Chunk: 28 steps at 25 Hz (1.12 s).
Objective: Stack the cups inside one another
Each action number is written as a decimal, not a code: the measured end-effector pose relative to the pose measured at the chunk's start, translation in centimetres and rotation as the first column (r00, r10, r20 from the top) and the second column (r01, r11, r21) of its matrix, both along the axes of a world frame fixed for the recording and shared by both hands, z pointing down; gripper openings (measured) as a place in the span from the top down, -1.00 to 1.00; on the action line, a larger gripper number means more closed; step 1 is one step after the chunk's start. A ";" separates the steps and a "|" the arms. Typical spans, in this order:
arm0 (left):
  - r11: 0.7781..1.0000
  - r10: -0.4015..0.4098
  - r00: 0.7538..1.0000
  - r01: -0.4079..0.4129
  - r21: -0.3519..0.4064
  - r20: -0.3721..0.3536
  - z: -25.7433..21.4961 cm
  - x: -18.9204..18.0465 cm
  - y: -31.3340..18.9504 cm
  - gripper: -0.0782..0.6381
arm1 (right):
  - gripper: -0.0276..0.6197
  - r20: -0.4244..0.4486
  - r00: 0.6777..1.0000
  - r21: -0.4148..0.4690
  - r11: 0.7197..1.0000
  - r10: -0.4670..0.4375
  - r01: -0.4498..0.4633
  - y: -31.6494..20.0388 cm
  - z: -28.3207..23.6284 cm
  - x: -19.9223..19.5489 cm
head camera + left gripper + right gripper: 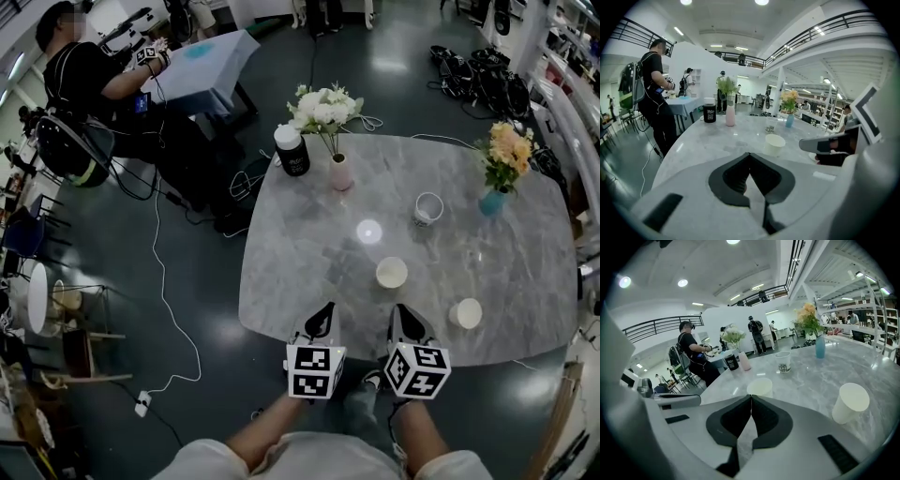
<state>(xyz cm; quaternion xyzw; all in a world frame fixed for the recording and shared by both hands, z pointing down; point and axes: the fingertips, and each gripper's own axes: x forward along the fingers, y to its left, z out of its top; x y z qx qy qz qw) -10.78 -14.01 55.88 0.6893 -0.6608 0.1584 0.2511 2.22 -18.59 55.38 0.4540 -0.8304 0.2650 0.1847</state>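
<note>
The left hand-held gripper (pixel 327 309) and right hand-held gripper (pixel 401 311) tilt downward, jaws together.

There are three cups (pixel 392 272) (pixel 465 313) (pixel 428 208), two flower vases (pixel 341 172) (pixel 492 202) and one black canister (pixel 292 150).

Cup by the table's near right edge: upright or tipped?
Upright: the cup stands on its base on the table, open mouth up.

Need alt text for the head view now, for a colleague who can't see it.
The left gripper and right gripper hang at the near edge of a grey marble table, fingers shut and empty. Three cups stand apart, unstacked: a plain cup just ahead, a second plain cup at right, a patterned cup farther back.
</note>
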 end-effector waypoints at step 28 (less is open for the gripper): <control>0.998 -0.013 0.999 0.011 -0.055 -0.030 4.0 -0.3 -1.0 0.79 | 0.67 -0.055 0.998 -0.058 0.998 -0.036 0.033 -1.8 4.4 -1.4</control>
